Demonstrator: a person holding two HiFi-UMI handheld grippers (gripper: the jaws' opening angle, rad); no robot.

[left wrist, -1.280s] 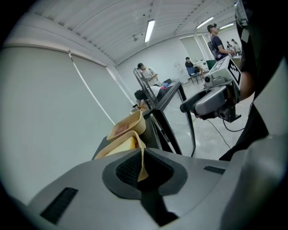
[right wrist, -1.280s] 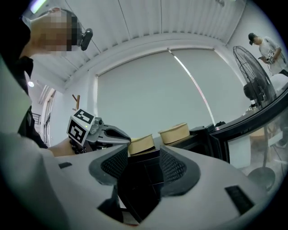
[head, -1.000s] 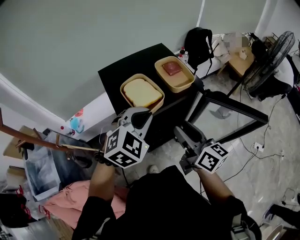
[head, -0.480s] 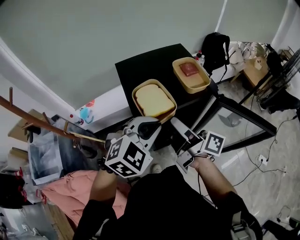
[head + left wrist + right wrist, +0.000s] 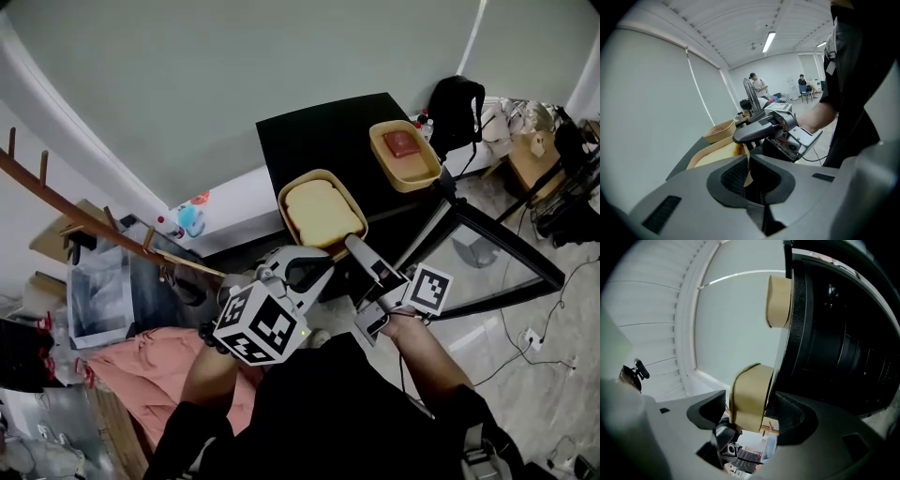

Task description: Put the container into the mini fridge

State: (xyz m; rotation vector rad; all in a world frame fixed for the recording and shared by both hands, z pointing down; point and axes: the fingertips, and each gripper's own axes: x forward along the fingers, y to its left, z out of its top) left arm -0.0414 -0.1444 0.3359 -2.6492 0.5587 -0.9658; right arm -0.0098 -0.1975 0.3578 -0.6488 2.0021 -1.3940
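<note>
We have swung the right tool (image 5: 752,419) in to the container's (image 5: 323,211) near corner and rolled it over; its jaws have just been opening.

Our left tool (image 5: 747,173) is clamped tight on the container's thin front rim. The right tool gapes wide, the container's wall in its gap, pads not pressing. The container sits on top of the fridge (image 5: 319,131), not yet inside, and the door (image 5: 497,253) hangs open. We judge the danger is lifting on that single rim pinch: the container could tilt, flex or slip and spill, or knock the second container (image 5: 405,145).
</note>
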